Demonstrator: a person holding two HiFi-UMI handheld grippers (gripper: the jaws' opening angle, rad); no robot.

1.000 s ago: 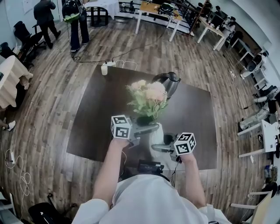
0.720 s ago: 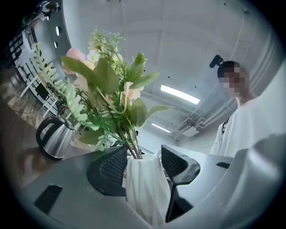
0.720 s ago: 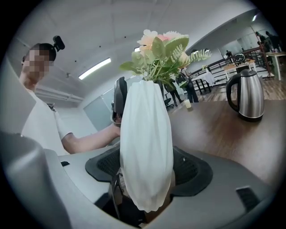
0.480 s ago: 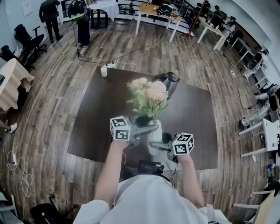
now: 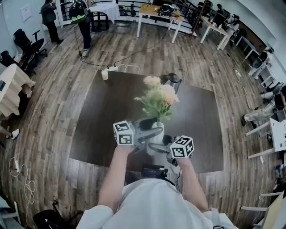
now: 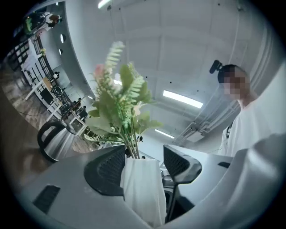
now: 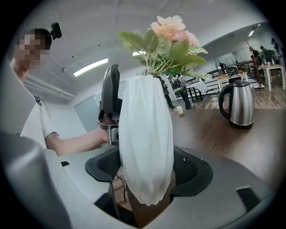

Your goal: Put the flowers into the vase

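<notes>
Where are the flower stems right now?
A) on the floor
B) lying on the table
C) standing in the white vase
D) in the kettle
C: the flower stems run down into the mouth of the white vase.

Nope, no text that I can actually read anywhere. The marker cubes [image 5: 124, 133] on the left gripper [image 5: 155, 130] and right gripper [image 5: 151, 146] only show black-and-white square patterns. The wall sheet [image 5: 25, 12], upper left of the head view, is too tiny.
</notes>
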